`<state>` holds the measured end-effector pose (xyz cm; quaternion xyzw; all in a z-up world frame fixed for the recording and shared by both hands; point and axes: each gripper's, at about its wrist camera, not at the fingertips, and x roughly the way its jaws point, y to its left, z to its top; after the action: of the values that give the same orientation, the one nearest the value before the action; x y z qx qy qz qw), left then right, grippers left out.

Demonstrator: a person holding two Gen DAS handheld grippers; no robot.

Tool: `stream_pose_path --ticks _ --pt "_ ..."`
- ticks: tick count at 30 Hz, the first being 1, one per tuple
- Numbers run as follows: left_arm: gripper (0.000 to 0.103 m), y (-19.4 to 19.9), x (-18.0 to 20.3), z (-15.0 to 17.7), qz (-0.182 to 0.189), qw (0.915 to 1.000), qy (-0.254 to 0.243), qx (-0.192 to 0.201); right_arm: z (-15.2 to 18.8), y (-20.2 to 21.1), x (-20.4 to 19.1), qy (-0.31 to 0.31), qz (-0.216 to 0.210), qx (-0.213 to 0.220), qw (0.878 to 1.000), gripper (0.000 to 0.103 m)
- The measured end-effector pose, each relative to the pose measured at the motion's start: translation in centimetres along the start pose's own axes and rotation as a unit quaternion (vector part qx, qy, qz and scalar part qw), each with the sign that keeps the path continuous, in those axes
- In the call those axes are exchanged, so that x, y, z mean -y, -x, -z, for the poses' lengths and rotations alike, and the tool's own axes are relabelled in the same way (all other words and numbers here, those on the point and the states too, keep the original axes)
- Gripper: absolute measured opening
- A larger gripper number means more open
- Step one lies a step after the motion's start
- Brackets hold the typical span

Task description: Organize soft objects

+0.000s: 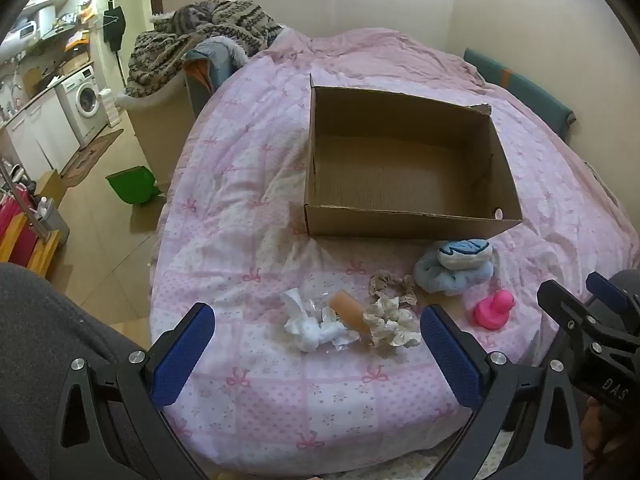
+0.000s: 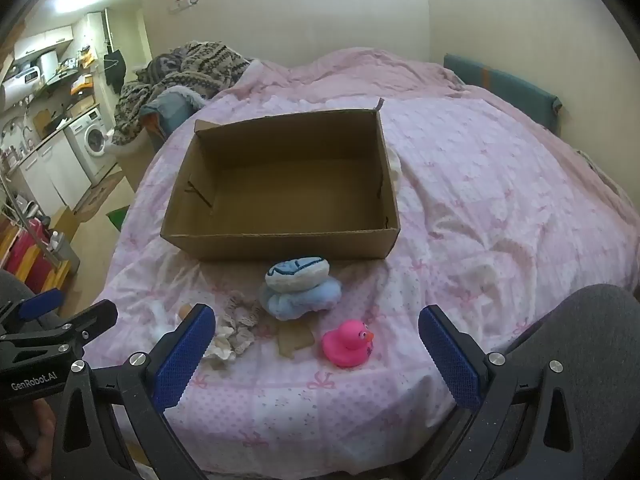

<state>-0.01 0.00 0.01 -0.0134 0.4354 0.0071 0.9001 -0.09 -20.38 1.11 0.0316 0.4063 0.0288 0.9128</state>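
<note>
An open, empty cardboard box (image 1: 408, 216) (image 2: 280, 246) sits on the pink bed. In front of it lie a rolled light-blue towel (image 1: 456, 268) (image 2: 300, 290), a pink rubber duck (image 1: 494, 309) (image 2: 348, 343), a beige lace scrunchie (image 1: 394, 286) (image 2: 240, 312), a cream scrunchie (image 1: 392, 322) (image 2: 222, 344), a tan roll (image 1: 350, 312) and white crumpled tissue (image 1: 310, 324). My left gripper (image 1: 316, 354) is open and empty, just short of the tissue and cream scrunchie. My right gripper (image 2: 318, 354) is open and empty, with the duck between its fingers' line.
The pink patterned quilt (image 1: 248, 208) (image 2: 500, 208) covers the bed. A knitted blanket pile (image 1: 208, 36) lies on a chair at the far left. A green bin (image 1: 132, 184) stands on the floor. A washing machine (image 1: 86, 100) is in the kitchen beyond.
</note>
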Motion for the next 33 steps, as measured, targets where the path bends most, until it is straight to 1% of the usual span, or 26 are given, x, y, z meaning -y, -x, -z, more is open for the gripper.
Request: stream_pose_path --ticks 33 --pt "0.103 -0.01 0.01 0.0 0.001 1.0 0.001 -0.002 0.1 -0.06 -0.08 -0.001 0.002 0.002 1.0 0.103"
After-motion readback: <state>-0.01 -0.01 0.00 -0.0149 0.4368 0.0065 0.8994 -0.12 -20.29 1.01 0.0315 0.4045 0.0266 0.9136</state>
